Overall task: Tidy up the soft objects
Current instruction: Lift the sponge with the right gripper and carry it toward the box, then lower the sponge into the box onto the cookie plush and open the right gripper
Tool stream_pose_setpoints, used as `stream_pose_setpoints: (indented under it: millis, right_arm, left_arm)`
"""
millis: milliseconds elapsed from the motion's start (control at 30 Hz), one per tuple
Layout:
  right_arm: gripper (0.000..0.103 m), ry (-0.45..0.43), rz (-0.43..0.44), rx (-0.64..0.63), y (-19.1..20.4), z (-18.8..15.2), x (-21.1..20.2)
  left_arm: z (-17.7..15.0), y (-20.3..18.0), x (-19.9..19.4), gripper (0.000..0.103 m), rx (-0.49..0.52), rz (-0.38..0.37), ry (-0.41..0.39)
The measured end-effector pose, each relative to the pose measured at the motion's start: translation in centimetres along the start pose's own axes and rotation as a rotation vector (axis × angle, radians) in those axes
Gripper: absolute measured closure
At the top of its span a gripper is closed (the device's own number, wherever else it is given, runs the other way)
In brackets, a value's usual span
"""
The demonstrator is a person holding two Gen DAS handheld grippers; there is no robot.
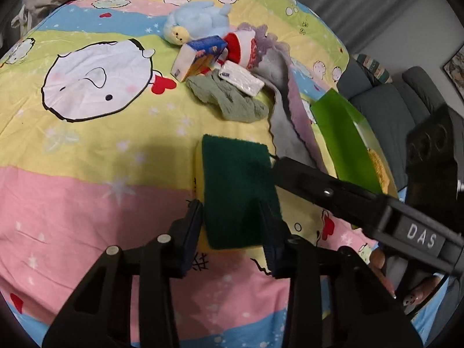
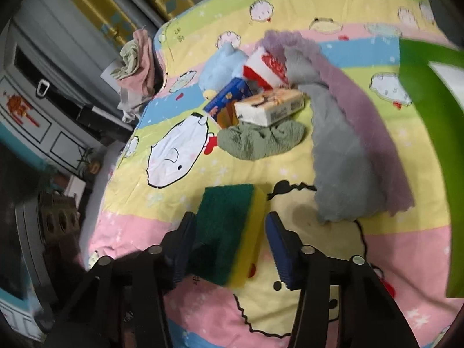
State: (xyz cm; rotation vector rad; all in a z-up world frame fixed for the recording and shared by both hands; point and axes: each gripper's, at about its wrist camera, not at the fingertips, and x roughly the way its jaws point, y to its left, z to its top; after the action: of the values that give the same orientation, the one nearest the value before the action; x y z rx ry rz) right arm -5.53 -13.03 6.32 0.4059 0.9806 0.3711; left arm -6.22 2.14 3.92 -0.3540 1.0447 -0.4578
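A green-and-yellow sponge lies on the cartoon bedsheet. My left gripper is shut on its near end, green side up. My right gripper is open around the same sponge; its right finger stands apart from the yellow side, and its black finger reaches in from the right in the left wrist view. Beyond lie a green cloth, a grey-purple towel, a blue plush, a red-white plush and tissue packs.
A green box stands open at the right edge of the bed; it also shows in the right wrist view. A pile of clothes sits at the bed's far corner. A cabinet stands beyond the bed.
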Motion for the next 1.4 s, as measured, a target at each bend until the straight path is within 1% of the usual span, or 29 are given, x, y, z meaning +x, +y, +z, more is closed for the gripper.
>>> stream_pose_setpoints:
  millis: [33,100,267,433,533,633,733,867,1000,1133,1400]
  right_arm:
    - [0.052,0.017,0.017,0.016,-0.3,0.0,0.5]
    - [0.052,0.04,0.037,0.032,-0.5,0.0,1.2]
    - [0.052,0.073,0.042,0.057,-0.8,-0.2,2.7]
    - [0.052,0.077,0.023,0.066,-0.7,-0.4,3.3]
    - [0.052,0.059,0.025,0.07,-0.8,-0.3,2.6]
    - [0.052,0.0,0.022,0.055,-0.2,0.1,0.8]
    - [0.052,-0.06,0.02,0.037,0.3,0.5,-1.2]
    - [0.052,-0.156,-0.003,0.024,0.5,1.0,-4.6]
    - [0.052,-0.243,-0.026,0.023,0.1,1.5,-7.9]
    - [0.052,-0.335,-0.057,0.057,-1.7,2.2,-11.5]
    - [0.052,-0.448,-0.106,0.164,-7.0,2.8,-16.7]
  left_arm:
    - [-0.1,-0.2,0.3,0.067,0.005,0.001,0.009]
    - [-0.3,-0.6,0.2,0.068,0.026,0.015,-0.006]
    - [-0.2,-0.5,0.7,0.069,0.03,0.011,-0.003]
    - [-0.1,-0.5,0.8,0.072,0.035,0.007,-0.005]
    - [-0.1,-1.3,0.3,0.072,0.065,0.013,-0.02]
    - [0.0,-2.5,-0.9,0.072,0.095,-0.025,-0.049]
    - [0.4,-4.1,-2.1,0.072,0.149,-0.011,-0.105]
    - [0.8,-6.3,-3.2,0.072,0.2,-0.037,-0.149]
    - [1.4,-9.2,-3.9,0.072,0.275,-0.06,-0.194]
    - [2.2,-12.3,-4.0,0.072,0.327,-0.096,-0.217]
    - [3.5,-19.7,-1.8,0.072,0.466,-0.172,-0.225]
